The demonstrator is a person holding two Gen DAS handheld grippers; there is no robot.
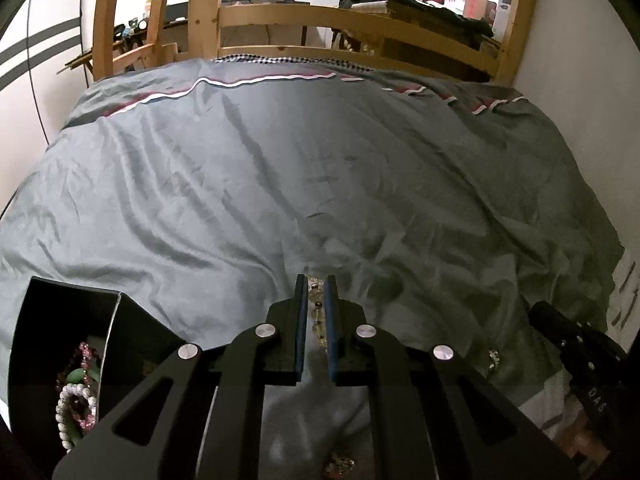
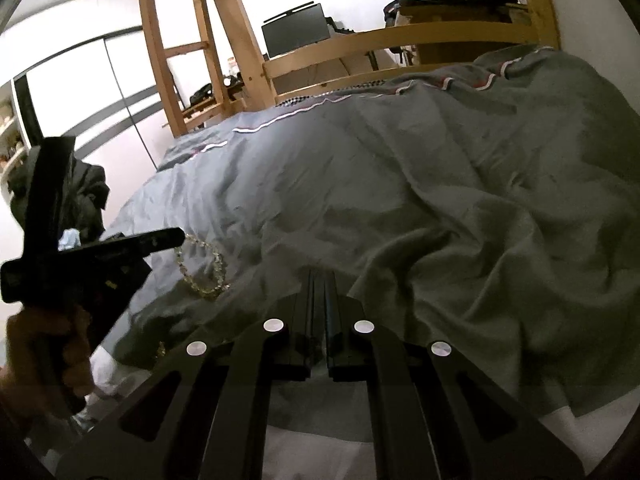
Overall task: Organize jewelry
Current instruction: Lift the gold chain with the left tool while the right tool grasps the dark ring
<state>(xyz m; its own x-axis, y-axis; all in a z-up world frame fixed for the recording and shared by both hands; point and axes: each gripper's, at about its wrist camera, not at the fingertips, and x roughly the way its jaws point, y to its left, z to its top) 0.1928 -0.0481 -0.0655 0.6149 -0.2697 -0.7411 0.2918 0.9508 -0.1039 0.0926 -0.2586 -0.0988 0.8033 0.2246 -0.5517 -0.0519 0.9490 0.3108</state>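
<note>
Far left, left wrist view: black box (image 1: 68,320), open-topped, rigid smooth walls, resting on the bed (image 1: 320,180). Inside it lie a pink bead bracelet (image 1: 85,354), a white pearl-like bracelet (image 1: 76,412) and something pale green (image 1: 74,378). Judged: several pieces are already sorted into the box.

Centre: left claw (image 1: 315,280) is closed on a clear bead bracelet (image 1: 314,312), pale yellow and smoky round beads pinched between its blue pads. The right wrist view shows the same strand (image 2: 200,268) hanging as a loop from the claw's tip over the bedcover, so it looks lifted, on its way to the box. Just below the claw, near the bottom edge, another small cluster of amber beads (image 1: 340,462) lies on the cover; blurred, possibly a second bracelet.

Right of centre: a small silver ring (image 1: 494,358) sits on the cover, apart from everything else.

Right claw (image 2: 320,276): jaws fully together, and nothing can be made out between them. It points across bare bedding.

Bedcover: grey, soft, matte, heavily creased, with a red and white trim at the far edge. Wooden slatted frame (image 1: 360,16) beyond.

Left to do, as judged: drop the held bracelet in the box, then collect the bead cluster and the ring.
</note>
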